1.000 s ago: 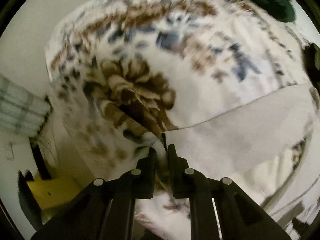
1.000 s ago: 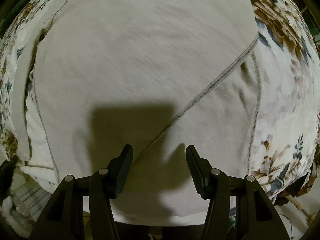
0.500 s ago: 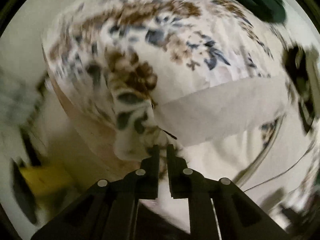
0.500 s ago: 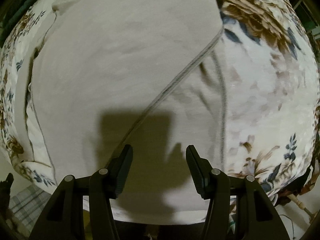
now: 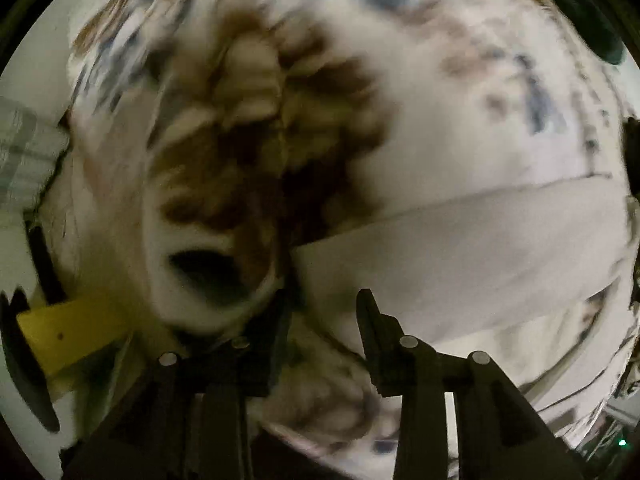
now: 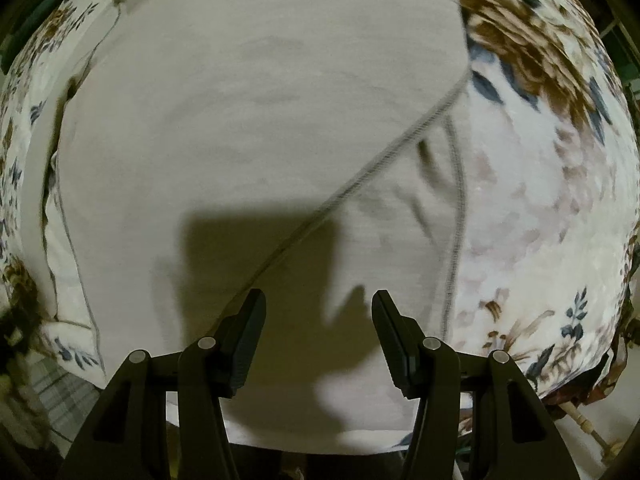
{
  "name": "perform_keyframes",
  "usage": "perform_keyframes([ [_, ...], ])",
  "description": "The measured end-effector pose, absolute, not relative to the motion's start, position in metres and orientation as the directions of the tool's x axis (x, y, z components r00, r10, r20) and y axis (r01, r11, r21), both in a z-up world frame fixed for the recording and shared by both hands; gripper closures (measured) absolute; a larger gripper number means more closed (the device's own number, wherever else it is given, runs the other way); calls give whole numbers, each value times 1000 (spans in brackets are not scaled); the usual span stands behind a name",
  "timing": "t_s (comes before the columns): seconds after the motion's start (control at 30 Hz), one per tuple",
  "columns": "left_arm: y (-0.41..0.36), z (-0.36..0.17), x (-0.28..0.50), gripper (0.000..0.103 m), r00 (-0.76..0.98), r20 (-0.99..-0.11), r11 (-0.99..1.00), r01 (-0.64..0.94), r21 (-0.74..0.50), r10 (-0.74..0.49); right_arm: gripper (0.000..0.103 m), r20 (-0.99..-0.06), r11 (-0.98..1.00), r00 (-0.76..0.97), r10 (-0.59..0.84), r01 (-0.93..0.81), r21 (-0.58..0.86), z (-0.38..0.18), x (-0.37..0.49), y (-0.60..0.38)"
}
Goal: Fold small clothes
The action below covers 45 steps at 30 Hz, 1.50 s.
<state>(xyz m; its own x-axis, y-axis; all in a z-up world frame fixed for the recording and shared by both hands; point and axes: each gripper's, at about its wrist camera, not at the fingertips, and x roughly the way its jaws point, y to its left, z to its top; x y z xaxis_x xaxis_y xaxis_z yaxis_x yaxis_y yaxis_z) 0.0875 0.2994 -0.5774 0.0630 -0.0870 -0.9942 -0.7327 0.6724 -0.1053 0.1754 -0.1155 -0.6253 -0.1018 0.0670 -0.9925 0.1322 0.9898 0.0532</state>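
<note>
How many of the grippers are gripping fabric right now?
0. The left gripper is open beside the plain beige cotton garment; the right gripper is open over it, on the floral bedspread.

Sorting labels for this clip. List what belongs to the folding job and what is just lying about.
Job: garment, left gripper, right gripper.
Lying about: floral cover, yellow thing, plaid cloth, green thing.

Plain beige garment [image 6: 256,128] on a white cloth [image 6: 532,216] with brown-and-blue flowers.
</note>
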Motion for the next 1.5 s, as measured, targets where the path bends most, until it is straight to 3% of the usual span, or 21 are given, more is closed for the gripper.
perform_keyframes([
  [0.23, 300, -541, 79, 70, 209, -971, 614, -753, -236, -118, 46, -992, 992, -104, 68, 114, 56, -618, 195, -100],
  [0.3, 298, -532, 89, 51, 234, -967, 636, -732, -244, -102, 46, -992, 993, -104, 64, 108, 53, -620, 199, -99],
  [0.37, 298, -533, 99, 43, 239, -966, 659, -713, -241, -95, 46, -993, 993, -106, 61, 104, 50, -618, 205, -99],
  [0.63, 306, -586, 115, 43, 131, -986, 702, -692, -167, -106, 46, -991, 994, -123, 58, 95, 47, -622, 217, -109],
  [0.67, 304, -585, 117, 45, 138, -986, 710, -685, -162, -92, 46, -990, 995, -126, 56, 95, 44, -623, 219, -109],
  [0.77, 294, -570, 128, 102, 165, -986, 745, -658, -114, -5, 46, -989, 994, -137, 46, 100, 33, -624, 223, -115],
  [0.93, 278, -536, 132, 103, 220, -973, 779, -621, -90, 63, 46, -988, 992, -145, 46, 123, 28, -626, 232, -118],
  [1.17, 237, -472, 130, 103, 318, -947, 841, -523, -136, 44, 46, -990, 989, -127, 62, 138, 44, -617, 223, -137],
  [1.33, 140, -437, 148, 103, 404, -914, 964, -230, -130, -27, 46, -991, 983, -107, 80, 174, 61, -604, 222, -160],
  [1.5, 27, -435, 161, 103, 397, -894, 978, 89, -190, -210, 46, -991, 968, -101, 89, 243, 62, -590, 210, -202],
])
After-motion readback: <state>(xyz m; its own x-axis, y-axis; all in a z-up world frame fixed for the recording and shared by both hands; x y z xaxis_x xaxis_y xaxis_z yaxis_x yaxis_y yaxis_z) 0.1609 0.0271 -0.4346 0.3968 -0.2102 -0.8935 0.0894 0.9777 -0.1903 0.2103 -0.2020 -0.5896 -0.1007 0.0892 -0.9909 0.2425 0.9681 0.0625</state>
